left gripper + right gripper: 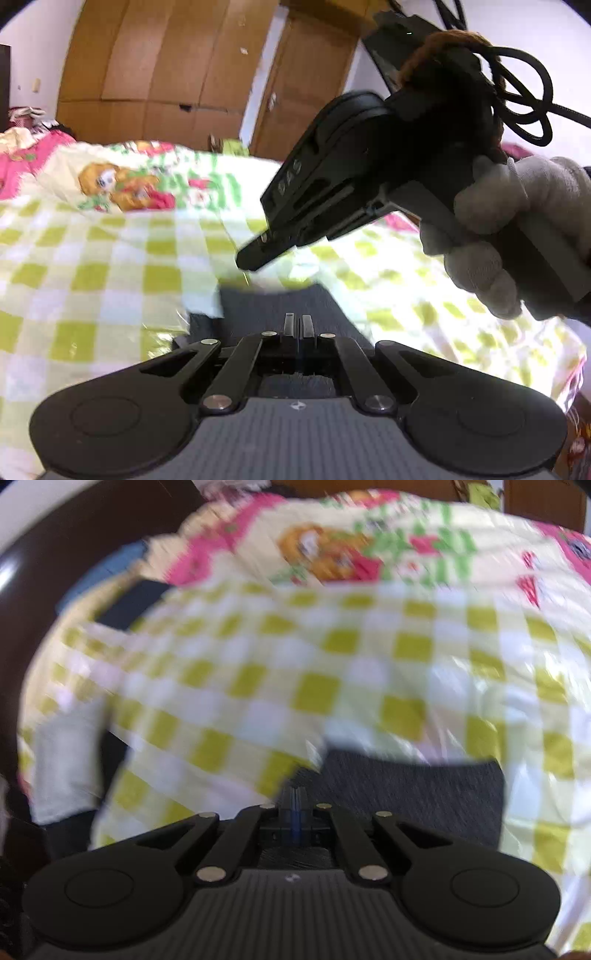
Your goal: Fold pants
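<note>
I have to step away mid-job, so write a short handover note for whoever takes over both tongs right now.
Left tongs: shut, raised over the dark grey pants; whether they pinch cloth is unclear.
Right tongs: shut, empty in the left wrist view, held above the bed in a gloved hand.
Pants: a flat dark grey block on the green checked bedsheet, its far edge straight. It looks folded, but the views are blurred and the near part is hidden behind the tongs.
Left: check the fold is neat and whether another fold is needed.
</note>
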The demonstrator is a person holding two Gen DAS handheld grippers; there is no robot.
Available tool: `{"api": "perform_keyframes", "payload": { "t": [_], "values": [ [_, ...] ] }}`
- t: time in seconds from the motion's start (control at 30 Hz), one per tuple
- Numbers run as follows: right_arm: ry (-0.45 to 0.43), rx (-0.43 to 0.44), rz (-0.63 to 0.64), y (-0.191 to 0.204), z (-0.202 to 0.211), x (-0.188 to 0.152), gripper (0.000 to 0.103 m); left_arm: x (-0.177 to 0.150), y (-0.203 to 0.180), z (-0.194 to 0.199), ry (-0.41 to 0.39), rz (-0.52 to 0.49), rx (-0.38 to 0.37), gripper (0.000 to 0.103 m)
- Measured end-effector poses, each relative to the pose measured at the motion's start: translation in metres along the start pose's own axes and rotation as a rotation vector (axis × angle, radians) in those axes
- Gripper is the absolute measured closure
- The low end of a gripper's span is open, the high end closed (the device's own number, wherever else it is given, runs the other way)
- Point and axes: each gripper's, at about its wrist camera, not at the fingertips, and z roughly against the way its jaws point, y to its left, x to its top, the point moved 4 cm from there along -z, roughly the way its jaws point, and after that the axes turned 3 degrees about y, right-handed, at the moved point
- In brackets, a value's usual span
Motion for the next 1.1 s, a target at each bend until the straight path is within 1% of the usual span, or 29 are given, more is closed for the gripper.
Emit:
{"api": "perform_keyframes", "payload": {
  "t": [0.07, 0.1, 0.13, 0.17, 0.2, 0.27, 0.3, 0.33, 0.4, 0.47, 0.5, 0.57, 0.6, 0.7, 0.73, 0.77, 0.8, 0.87, 0.93, 1.0, 1.03, 1.1],
  "values": [
    [-0.012, -0.076, 0.048, 0.007, -0.008, 0.005, 0.102, -0.001, 0.010, 0.003, -0.003, 0.017, 0.038, 0.088],
    [0.003, -0.094, 0.058, 0.007, -0.015, 0.004, 0.101, -0.005, 0.015, 0.002, 0.015, 0.026, 0.039, 0.088],
    [0.036, -0.090, 0.053, 0.007, -0.023, 0.001, 0.098, -0.010, 0.019, 0.001, 0.038, 0.038, 0.030, 0.088],
    [0.068, -0.095, 0.044, 0.007, -0.032, -0.003, 0.097, -0.014, 0.020, 0.000, 0.051, 0.044, 0.040, 0.088],
    [0.095, -0.121, 0.059, 0.008, -0.041, -0.008, 0.096, -0.021, 0.021, -0.001, 0.066, 0.043, 0.065, 0.088],
    [0.156, -0.169, 0.074, 0.007, -0.061, -0.015, 0.086, -0.030, 0.019, -0.009, 0.100, 0.011, 0.095, 0.086],
    [0.178, -0.171, 0.054, 0.005, -0.071, -0.018, 0.074, -0.035, 0.015, -0.015, 0.120, -0.007, 0.100, 0.085],
    [0.200, -0.174, 0.052, 0.005, -0.079, -0.021, 0.069, -0.039, 0.011, -0.022, 0.142, -0.023, 0.108, 0.082],
    [0.236, -0.215, 0.054, 0.003, -0.090, -0.031, 0.067, -0.047, 0.007, -0.029, 0.172, -0.054, 0.141, 0.081],
    [0.235, -0.198, 0.037, 0.002, -0.090, -0.035, 0.063, -0.053, 0.007, -0.032, 0.183, -0.078, 0.184, 0.079],
    [0.223, -0.193, 0.036, 0.001, -0.087, -0.036, 0.061, -0.054, 0.007, -0.028, 0.178, -0.078, 0.186, 0.077],
    [0.216, -0.212, 0.040, -0.001, -0.088, -0.037, 0.057, -0.054, 0.009, -0.026, 0.182, -0.040, 0.172, 0.065],
    [0.229, -0.225, 0.038, -0.004, -0.092, -0.039, 0.055, -0.054, 0.011, -0.028, 0.188, -0.026, 0.180, 0.064],
    [0.228, -0.248, 0.077, 0.001, -0.097, -0.039, 0.052, -0.058, 0.008, -0.027, 0.194, -0.041, 0.178, 0.063],
    [0.223, -0.259, 0.102, 0.002, -0.099, -0.038, 0.050, -0.058, 0.008, -0.025, 0.194, -0.027, 0.168, 0.060],
    [0.218, -0.272, 0.116, 0.002, -0.101, -0.038, 0.050, -0.058, 0.009, -0.026, 0.199, -0.004, 0.160, 0.060],
    [0.221, -0.271, 0.114, 0.001, -0.103, -0.039, 0.049, -0.059, 0.010, -0.027, 0.211, 0.016, 0.149, 0.060],
    [0.223, -0.261, 0.110, -0.002, -0.100, -0.038, 0.049, -0.062, 0.013, -0.028, 0.234, 0.033, 0.174, 0.058],
    [0.223, -0.242, 0.091, -0.007, -0.094, -0.040, 0.048, -0.066, 0.013, -0.026, 0.239, 0.065, 0.170, 0.057],
    [0.222, -0.244, 0.099, -0.009, -0.092, -0.043, 0.048, -0.068, 0.012, -0.027, 0.248, 0.067, 0.181, 0.054],
    [0.221, -0.242, 0.100, -0.010, -0.092, -0.045, 0.048, -0.069, 0.011, -0.027, 0.255, 0.071, 0.177, 0.053],
    [0.221, -0.234, 0.105, -0.011, -0.091, -0.047, 0.048, -0.071, 0.010, -0.032, 0.293, 0.097, 0.144, 0.053]
  ]
}}
